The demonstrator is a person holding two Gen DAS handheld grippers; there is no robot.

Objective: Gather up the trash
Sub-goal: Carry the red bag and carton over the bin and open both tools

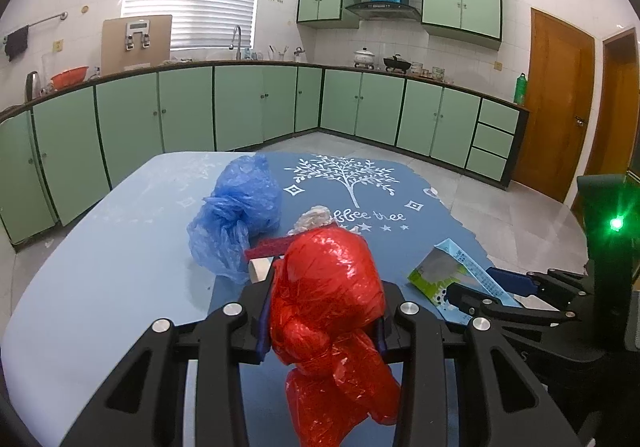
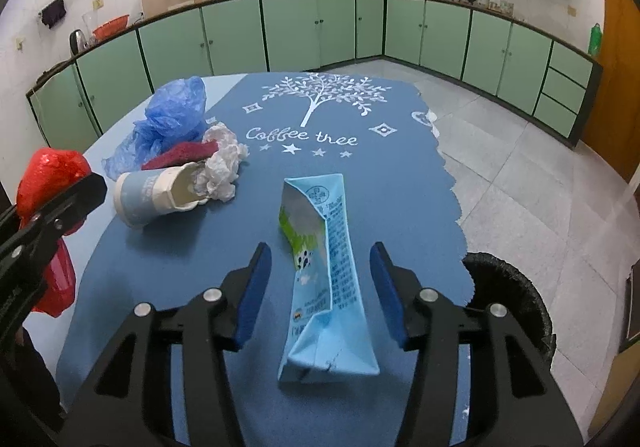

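A crumpled red plastic bag (image 1: 324,271) is pinched between the blue pads of my left gripper (image 1: 324,299), and its tail hangs down below the fingers. A flattened light-blue and green milk carton (image 2: 320,207) lies on the blue tablecloth (image 2: 380,175). My right gripper (image 2: 320,251) straddles the carton with a gap on each side, its pads off it. The left wrist view shows the right gripper (image 1: 480,287) at the right, around the carton (image 1: 444,271). In the right wrist view the red bag (image 2: 48,167) shows at the far left.
A blue plastic bag (image 2: 172,115), a dark red cloth (image 2: 180,155), crumpled white tissue (image 2: 224,163) and a tipped paper cup (image 2: 152,195) are piled at the table's left. A black-lined bin (image 2: 512,295) stands on the floor by the table's right edge. Green cabinets line the walls.
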